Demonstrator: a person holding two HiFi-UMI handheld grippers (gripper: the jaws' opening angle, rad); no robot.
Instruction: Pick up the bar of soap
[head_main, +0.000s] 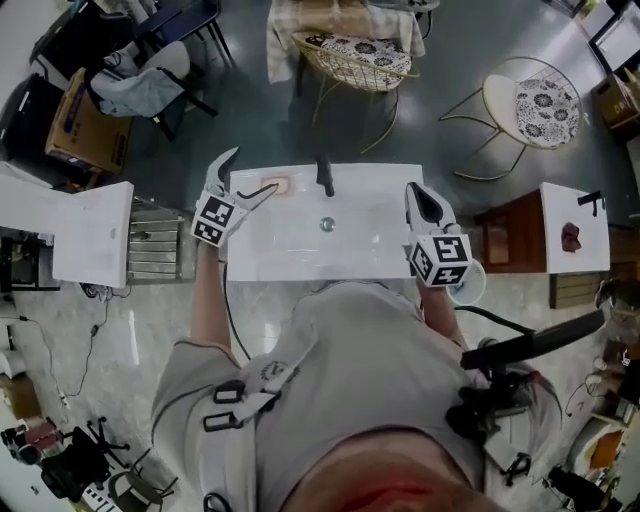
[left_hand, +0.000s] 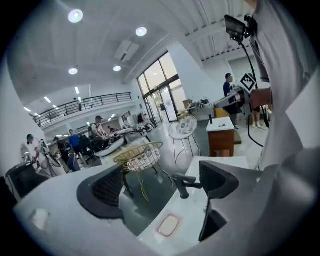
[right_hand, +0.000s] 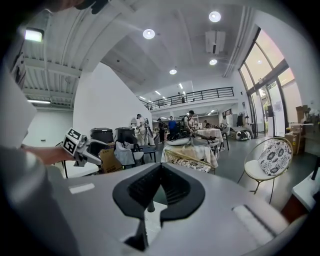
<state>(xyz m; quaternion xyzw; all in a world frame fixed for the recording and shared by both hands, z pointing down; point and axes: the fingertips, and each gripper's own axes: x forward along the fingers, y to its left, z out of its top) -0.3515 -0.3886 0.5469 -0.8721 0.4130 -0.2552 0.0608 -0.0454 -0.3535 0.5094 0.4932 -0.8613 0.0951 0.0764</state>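
While the soap is not yet gripped, the task looks barely begun: reaching, closing and lifting are all left. On the white sink (head_main: 290, 245), the flat top runs along the back edge, and the floor drops away just behind it. At the sink's left end, the left gripper (head_main: 255, 170) has its jaws spread wide with nothing between them, aimed at the back left corner. At the right end, the right gripper (head_main: 420, 195) has its jaws closed and empty, well apart from the action. A black tap (head_main: 324, 177) stands mid-back, near the soap, so room is freer on the left side. Pale pink, the bar of soap (head_main: 277, 185) lies flat near that corner, just ahead of the open jaws
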